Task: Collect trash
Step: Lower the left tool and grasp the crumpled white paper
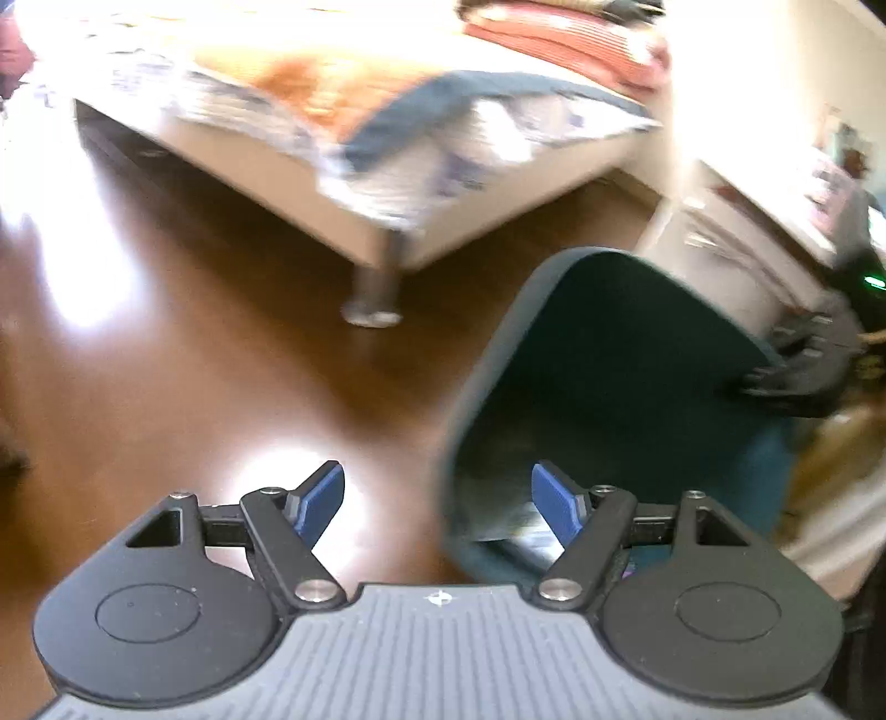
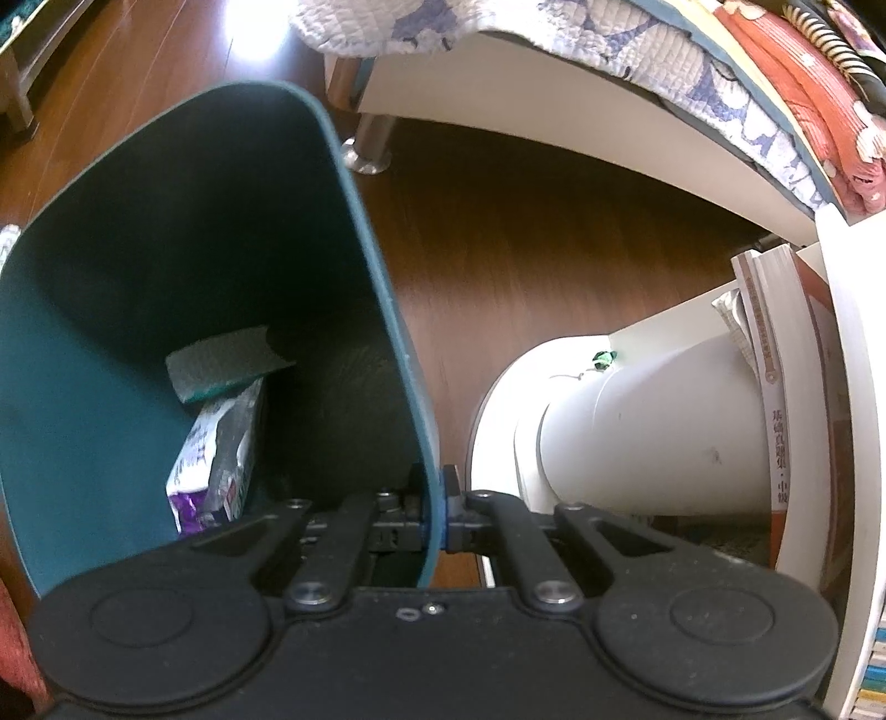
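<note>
The right gripper (image 2: 436, 512) is clamped on the rim of the teal bin (image 2: 183, 232), which stands on the wooden floor (image 2: 531, 232) near the bed's corner leg (image 2: 368, 141). Inside lie a sponge (image 2: 227, 360) and a packet (image 2: 219, 459). The left gripper (image 1: 437, 501) hangs wide and empty just beside the bin. With only a thin rim pinched, the bin could slip or tip and spill.

The bin (image 2: 138, 310) is dark teal, holding a grey-green sponge (image 2: 227, 360) and a white packet (image 2: 216, 459) with purple print. The floor (image 2: 526, 232) is reddish-brown wood grain, and the quilt (image 2: 637, 50) is white with blue patches beside an orange-red blanket (image 2: 803, 72).
</note>
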